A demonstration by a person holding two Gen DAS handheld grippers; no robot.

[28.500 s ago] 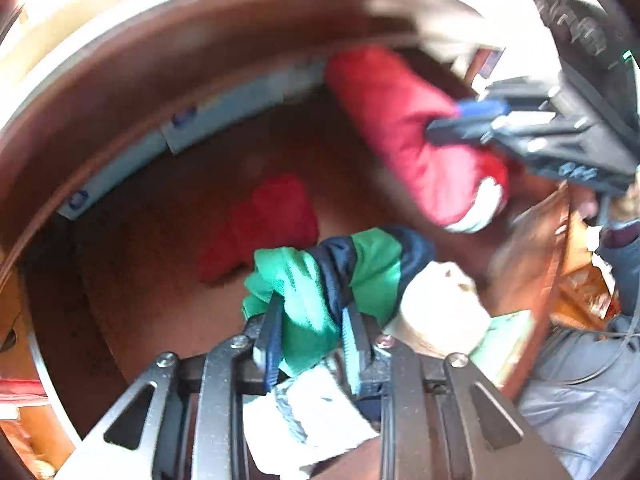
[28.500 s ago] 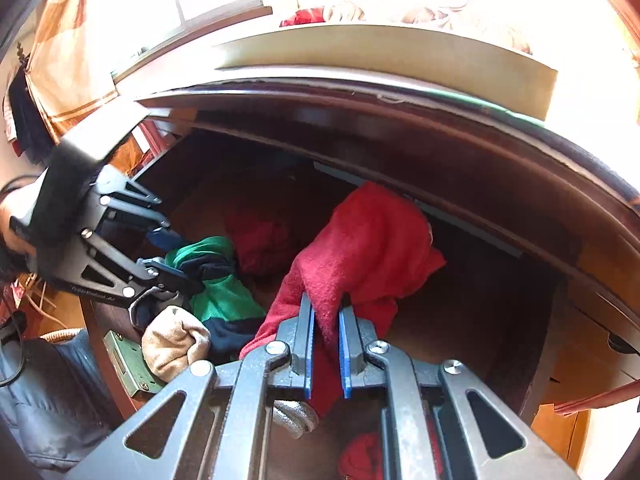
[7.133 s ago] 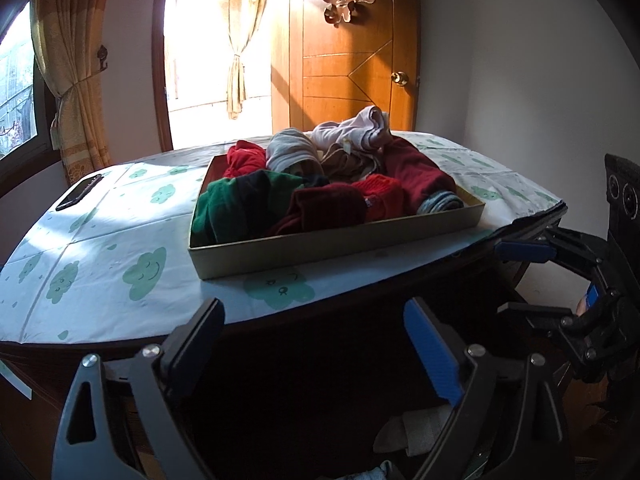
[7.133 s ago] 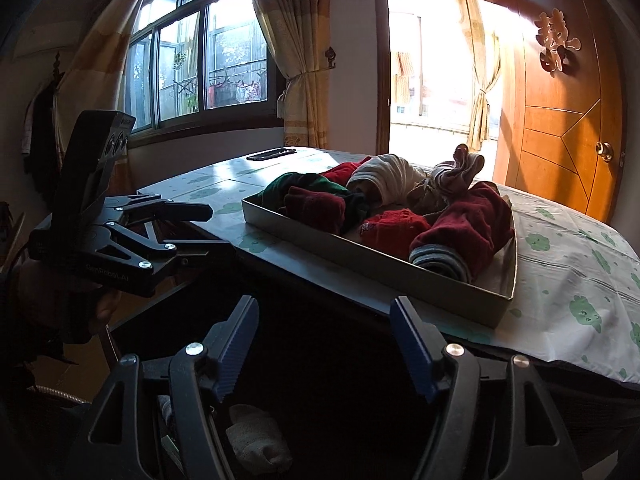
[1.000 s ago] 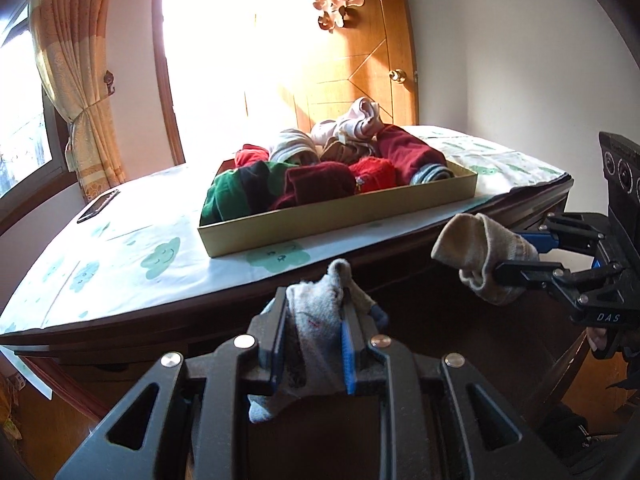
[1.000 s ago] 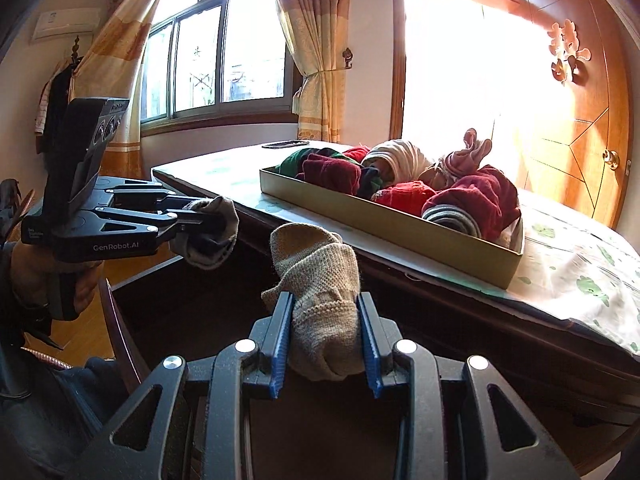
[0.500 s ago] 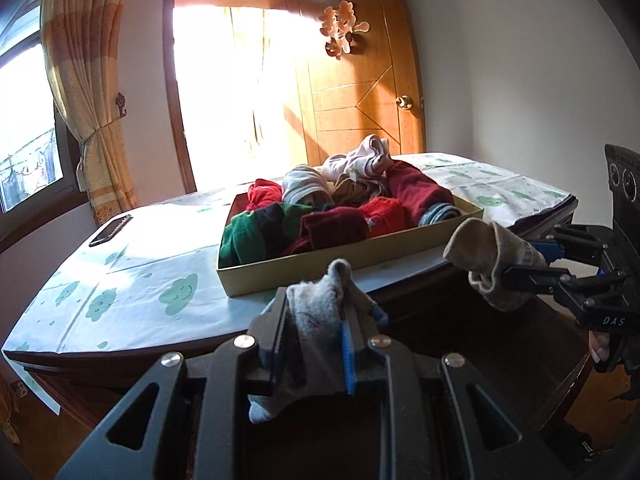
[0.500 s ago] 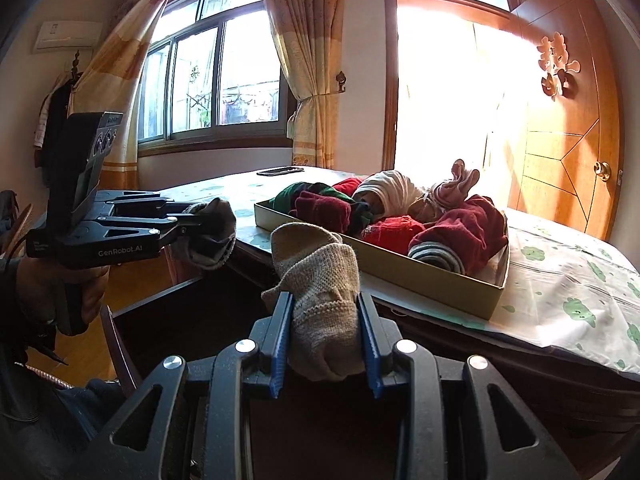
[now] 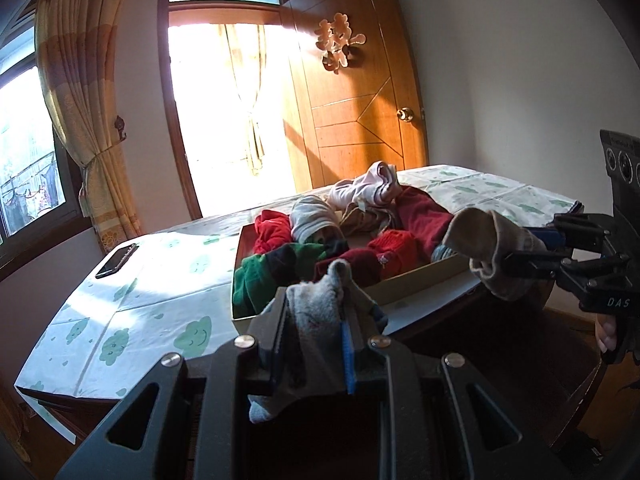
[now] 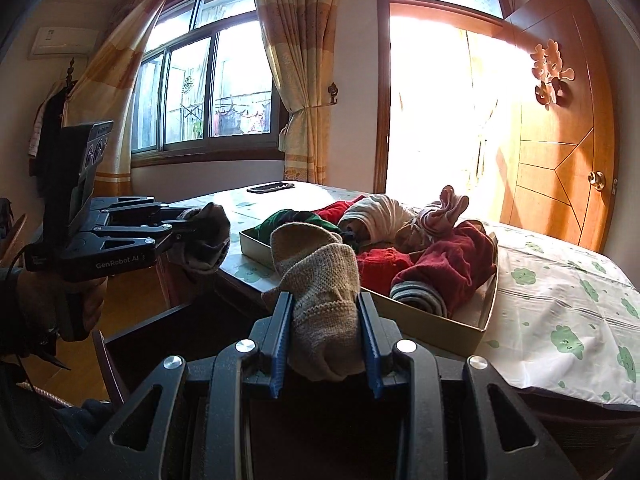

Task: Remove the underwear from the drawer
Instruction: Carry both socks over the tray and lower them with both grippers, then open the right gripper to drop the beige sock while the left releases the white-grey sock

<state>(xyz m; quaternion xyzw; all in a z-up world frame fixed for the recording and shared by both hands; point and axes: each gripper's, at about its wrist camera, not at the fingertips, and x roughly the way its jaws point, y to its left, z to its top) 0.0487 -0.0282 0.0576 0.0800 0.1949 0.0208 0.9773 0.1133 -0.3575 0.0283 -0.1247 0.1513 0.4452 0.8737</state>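
My left gripper (image 9: 316, 304) is shut on a grey rolled garment (image 9: 316, 312) and holds it up in front of the table; it also shows in the right wrist view (image 10: 176, 232) with the grey roll (image 10: 208, 240). My right gripper (image 10: 324, 312) is shut on a beige knitted roll (image 10: 320, 280), also seen in the left wrist view (image 9: 492, 256) at the right. A shallow cardboard tray (image 9: 420, 280) (image 10: 432, 320) on the table holds several rolled garments in red, green, white and pink. The open drawer (image 10: 152, 324) lies dark below the table edge.
The table wears a white cloth with green clouds (image 9: 132, 304) (image 10: 560, 300). A black phone (image 9: 116, 260) (image 10: 270, 188) lies on its far side. A wooden door (image 9: 360, 120), a bright doorway and curtained windows (image 10: 200, 92) stand behind.
Both grippers have risen with their rolls, from the drawer level up to the tray's height. The tray now sits lower and nearer in both views.
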